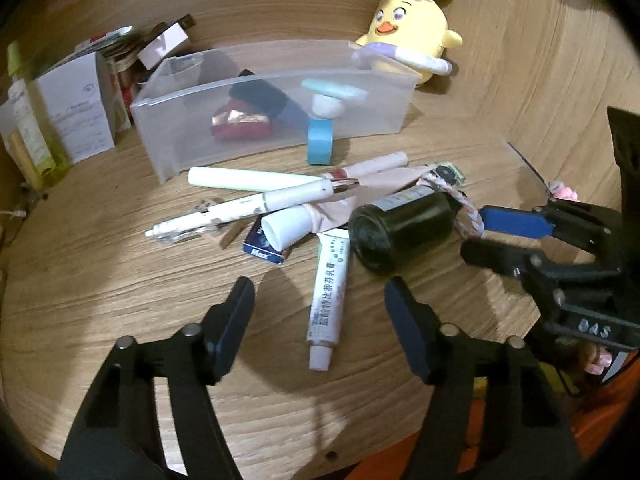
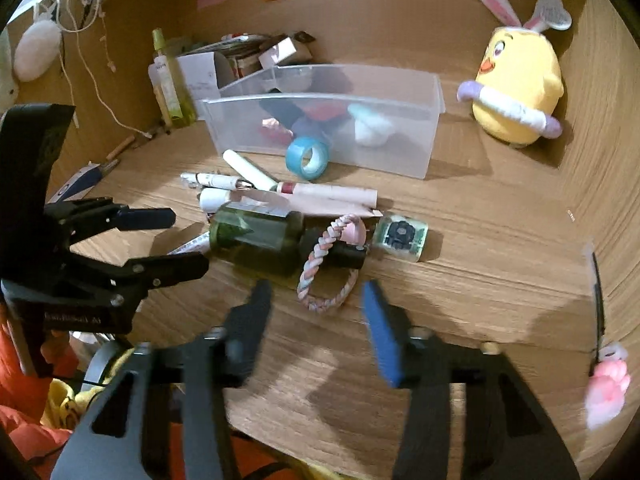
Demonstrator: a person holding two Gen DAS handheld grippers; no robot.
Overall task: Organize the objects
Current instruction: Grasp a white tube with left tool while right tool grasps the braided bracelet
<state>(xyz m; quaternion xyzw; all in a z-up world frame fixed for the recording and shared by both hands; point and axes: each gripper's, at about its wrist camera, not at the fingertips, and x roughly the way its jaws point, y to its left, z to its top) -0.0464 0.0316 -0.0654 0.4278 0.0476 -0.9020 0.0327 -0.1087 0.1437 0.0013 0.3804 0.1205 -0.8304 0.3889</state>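
Note:
A pile of small items lies on the wooden desk in front of a clear plastic bin (image 1: pixel 172 148) (image 2: pixel 424 128). My left gripper (image 1: pixel 318 300) (image 2: pixel 186 240) hovers open over a white ointment tube (image 1: pixel 328 292), with the tube's lower half between the fingers and untouched. My right gripper (image 2: pixel 316 300) (image 1: pixel 476 232) stands open just short of a braided pastel ring (image 2: pixel 320 276) that loops round the neck of a dark green bottle (image 2: pixel 256 236) (image 1: pixel 400 232) lying on its side. White pens (image 1: pixel 260 180) cross behind the bottle.
A blue tape roll (image 2: pixel 308 158) leans against the bin's front wall. A small clear green box (image 2: pixel 402 236) sits right of the bottle. A yellow plush chick (image 2: pixel 516 88) stands at the back right; cartons and bottles (image 1: pixel 76 112) crowd the back left. A pink charm (image 2: pixel 604 392) lies at far right.

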